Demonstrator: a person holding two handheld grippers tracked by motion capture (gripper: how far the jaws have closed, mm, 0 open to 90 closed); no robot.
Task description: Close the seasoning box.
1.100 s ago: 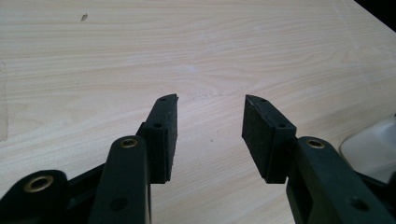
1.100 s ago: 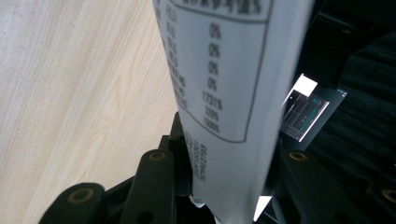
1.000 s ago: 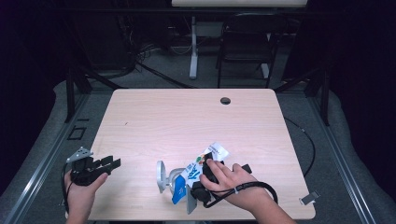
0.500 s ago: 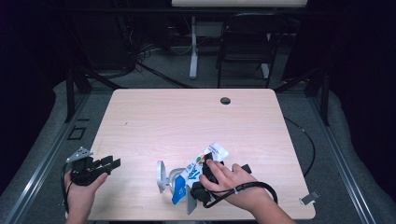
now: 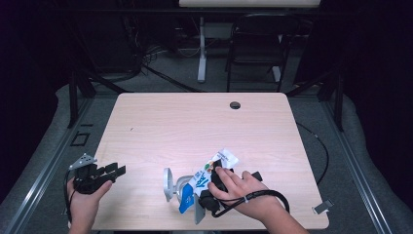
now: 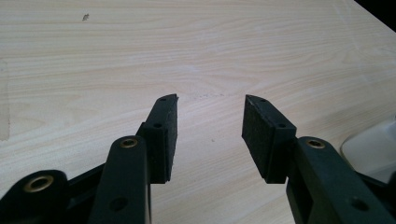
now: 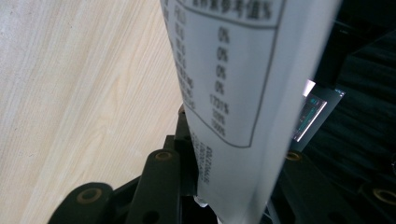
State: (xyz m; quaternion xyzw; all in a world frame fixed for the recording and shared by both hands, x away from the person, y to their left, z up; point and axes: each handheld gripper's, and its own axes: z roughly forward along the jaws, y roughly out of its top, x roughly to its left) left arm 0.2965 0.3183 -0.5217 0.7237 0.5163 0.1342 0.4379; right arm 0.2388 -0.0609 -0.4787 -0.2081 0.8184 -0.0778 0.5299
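Note:
A white and blue snack packet (image 5: 202, 178) lies across my right gripper (image 5: 208, 183) near the table's front edge, its white end pointing to the far right. In the right gripper view the packet (image 7: 224, 70) stands between the jaws, printed table facing the camera, and the right gripper (image 7: 229, 158) has just been closing on it. The left pad touches the packet; the right one is hidden behind it. My left gripper (image 5: 116, 169) rests at the table's front left edge. In its own view the left gripper (image 6: 210, 112) stands open with nothing between its pads.
A pale grey part (image 5: 168, 183) sits just left of the packet and shows as the pale grey part (image 6: 369, 149) in the left gripper view. The wooden table (image 5: 195, 126) has a cable hole (image 5: 235, 105) at its far side. A chair (image 5: 258, 44) stands behind.
Both hands stay where they were. The packet keeps its place in the right gripper.

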